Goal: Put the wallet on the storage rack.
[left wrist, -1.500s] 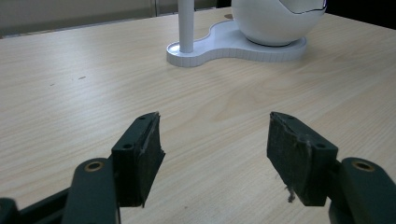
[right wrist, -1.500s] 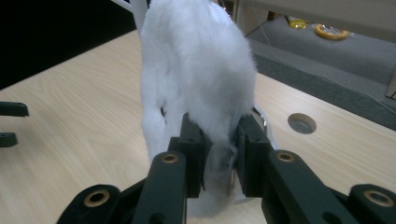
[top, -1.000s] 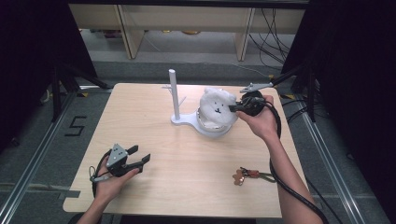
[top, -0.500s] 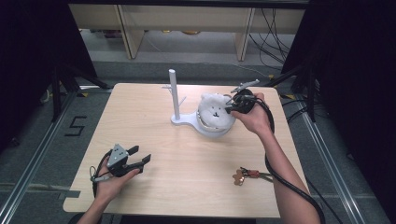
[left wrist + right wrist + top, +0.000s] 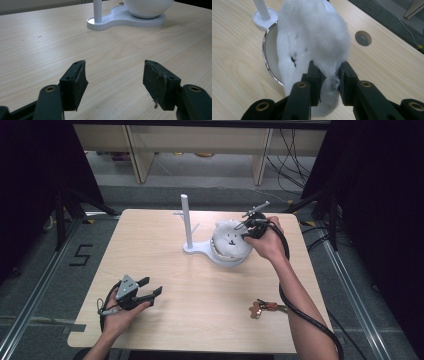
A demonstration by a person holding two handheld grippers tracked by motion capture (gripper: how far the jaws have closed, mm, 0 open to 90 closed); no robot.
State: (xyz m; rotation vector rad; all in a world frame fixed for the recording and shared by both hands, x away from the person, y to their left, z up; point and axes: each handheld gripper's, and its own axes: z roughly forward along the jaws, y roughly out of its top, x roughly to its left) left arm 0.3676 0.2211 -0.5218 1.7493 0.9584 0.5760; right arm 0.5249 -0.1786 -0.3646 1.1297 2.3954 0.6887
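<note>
- Because its jaws pinch the white plush toy (image 5: pixel 312 42) by a lower fold, the right gripper (image 5: pixel 329 83) can lift it clear of the bowl (image 5: pixel 270 53).
- The toy hangs over the bowl at the table's (image 5: pixel 210 290) two o'clock, part way inside.
- The left gripper (image 5: pixel 113 82), at seven o'clock, rests wide and holds nothing.
- The bowl's white stand (image 5: pixel 192 247) also carries a post (image 5: pixel 186 220).

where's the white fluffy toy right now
In the high view the white fluffy toy sits in the bowl of the white stand, right of its post and toward the table's far side, pinched in the right gripper jaws.
</note>
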